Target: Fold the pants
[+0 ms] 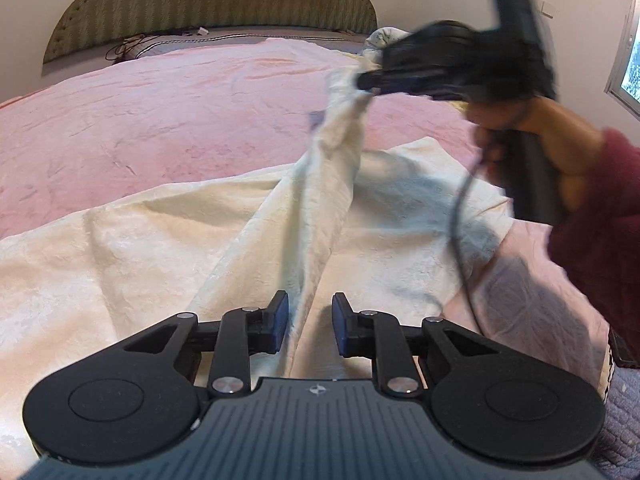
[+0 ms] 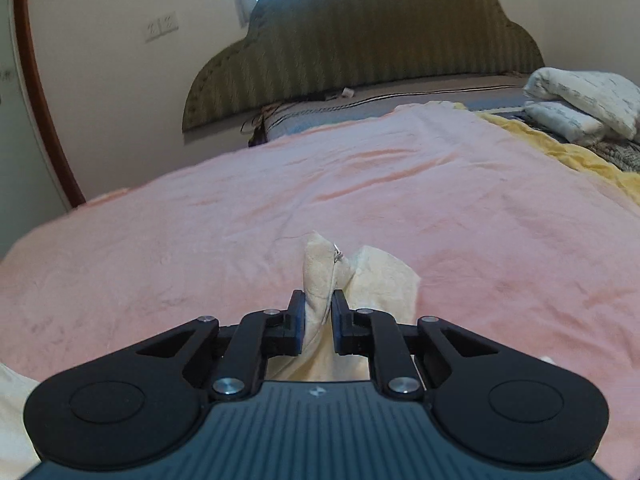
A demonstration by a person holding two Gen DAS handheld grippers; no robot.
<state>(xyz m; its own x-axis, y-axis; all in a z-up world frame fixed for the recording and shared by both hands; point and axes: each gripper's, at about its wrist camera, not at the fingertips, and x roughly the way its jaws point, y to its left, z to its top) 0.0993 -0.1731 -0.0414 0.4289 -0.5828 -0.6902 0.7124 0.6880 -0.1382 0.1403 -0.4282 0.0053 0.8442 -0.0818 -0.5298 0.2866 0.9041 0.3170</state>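
**Pants half lifted off the bed**

Your left gripper [image 1: 309, 326] hovers over the cream pants [image 1: 120, 248] with fingers apart, holding nothing. Your right gripper [image 2: 318, 318] is clamped on one raised leg end above the pink blanket [image 2: 440, 184]. Beyond stands the striped headboard [image 2: 360, 48].

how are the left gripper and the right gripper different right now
The left gripper has its jaws apart, with a ridge of the cream crinkled pants passing between them unclamped; the right gripper is shut on a bunched end of those pants.
The left gripper sits low over the cloth spread on the pink blanket; the right gripper is raised, lifting its end.
Both are black two-finger grippers pointing toward the headboard.
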